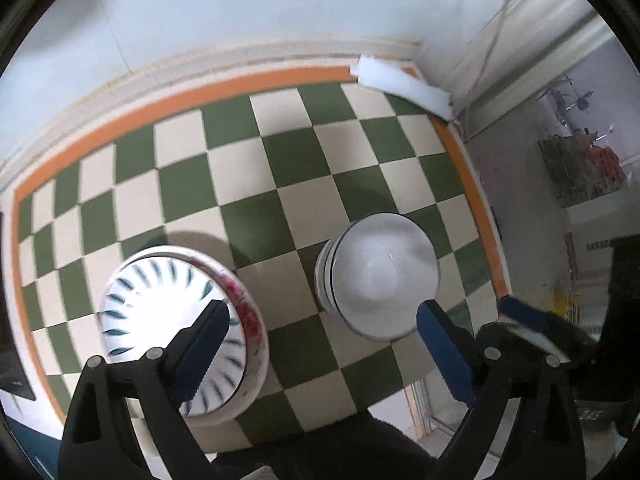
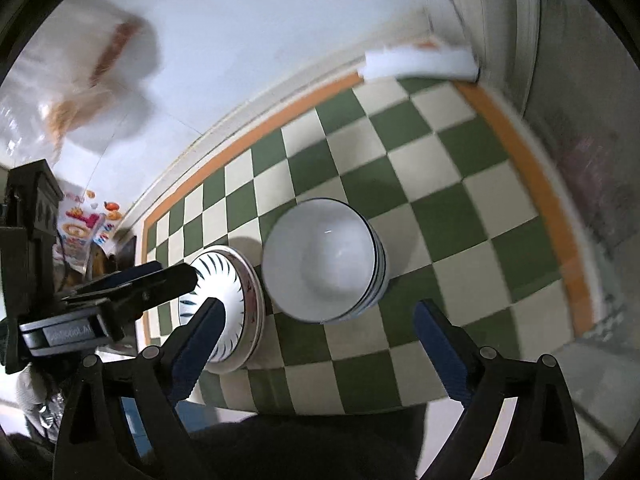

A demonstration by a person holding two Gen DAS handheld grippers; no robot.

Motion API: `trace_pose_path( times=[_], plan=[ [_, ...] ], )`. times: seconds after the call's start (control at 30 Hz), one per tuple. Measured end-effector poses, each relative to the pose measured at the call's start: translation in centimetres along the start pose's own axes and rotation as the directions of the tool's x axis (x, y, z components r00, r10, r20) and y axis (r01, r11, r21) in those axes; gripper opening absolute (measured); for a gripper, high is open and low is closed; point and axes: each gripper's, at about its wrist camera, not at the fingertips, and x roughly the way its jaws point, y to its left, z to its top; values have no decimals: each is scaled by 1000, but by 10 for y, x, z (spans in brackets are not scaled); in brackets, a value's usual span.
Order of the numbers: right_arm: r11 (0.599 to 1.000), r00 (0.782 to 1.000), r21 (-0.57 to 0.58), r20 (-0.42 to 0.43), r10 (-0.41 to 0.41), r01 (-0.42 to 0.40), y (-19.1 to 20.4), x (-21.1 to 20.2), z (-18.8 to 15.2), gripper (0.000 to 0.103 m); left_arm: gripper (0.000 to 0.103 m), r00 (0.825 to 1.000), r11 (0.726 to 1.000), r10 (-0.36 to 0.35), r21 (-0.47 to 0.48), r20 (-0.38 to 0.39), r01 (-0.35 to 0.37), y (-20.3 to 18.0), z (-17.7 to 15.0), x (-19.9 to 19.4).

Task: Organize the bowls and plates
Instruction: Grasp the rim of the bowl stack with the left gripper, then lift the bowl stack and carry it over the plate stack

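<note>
At lower left of the left wrist view, the plate stack (image 1: 176, 332) sits on the checkered table (image 1: 248, 168); right of centre, the nested bowl stack (image 1: 380, 276) stands just beside it. Sorting looks essentially finished — nothing loose shows. Left gripper (image 1: 322, 348) and right gripper (image 2: 320, 346) both gape wide, empty.

plates (image 1: 168, 320) left, bowls (image 1: 380, 276) right, on cloth (image 1: 280, 160)

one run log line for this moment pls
left gripper: open, empty | right gripper: open, empty | bowl stack beside plate stack | checkered tabletop
</note>
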Motion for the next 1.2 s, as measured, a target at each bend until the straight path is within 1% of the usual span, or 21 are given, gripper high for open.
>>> trace_pose_path(
  times=[0.1,0.23,0.3,0.33,0.4,0.47,0.5,0.57,0.63,0.67,0.7,0.73,0.77,0.8,0.93,1.0,1.2],
  plan=[
    [997,998,65,-55,37,-34,-27,41,7,97,96,999,1000,-20,-18,-47,19,3,13,31],
    [988,990,131,-106,90,-76,-56,84,12,97,96,993,999,-31,-30,-110,28,6,26,64],
    [979,983,165,-124,137,-116,-69,103,14,97,95,989,999,-44,-37,-142,39,7,31,80],
    [975,979,179,-132,156,-131,-74,110,14,97,93,987,998,-51,-43,-150,45,8,33,85],
    [965,969,203,-145,200,-169,-83,126,14,97,93,983,996,-72,-67,-169,61,9,36,96],
    [957,962,217,-148,228,-194,-89,136,14,97,93,976,994,-86,-77,-200,72,9,38,108],
    [954,959,222,-153,240,-204,-92,143,14,97,92,973,994,-90,-77,-212,76,8,39,112],
    [945,950,233,-156,269,-230,-95,151,15,95,84,963,993,-105,-70,-247,91,6,39,124],
    [940,942,243,-173,286,-241,-98,161,16,87,69,954,991,-128,-65,-270,115,4,39,133],
    [935,936,246,-180,303,-255,-98,164,16,83,65,949,991,-134,-62,-284,121,4,39,138],
    [929,928,249,-186,322,-272,-97,168,16,70,59,942,987,-162,-65,-295,149,4,38,142],
    [927,924,252,-194,330,-278,-97,173,16,62,57,934,980,-199,-77,-297,185,4,38,144],
    [927,920,253,-206,332,-278,-97,178,16,60,57,934,977,-213,-89,-287,196,5,38,144],
    [928,919,249,-213,331,-277,-97,182,16,59,57,935,977,-212,-91,-284,194,5,38,144],
    [931,921,232,-206,330,-282,-95,185,14,58,57,946,977,-208,-96,-249,190,7,37,141],
    [935,923,217,-209,325,-280,-92,187,14,58,57,949,978,-200,-100,-243,181,8,36,140],
    [932,915,203,-215,341,-299,-82,187,20,57,56,957,980,-185,-114,-223,163,9,36,130]
  ],
)
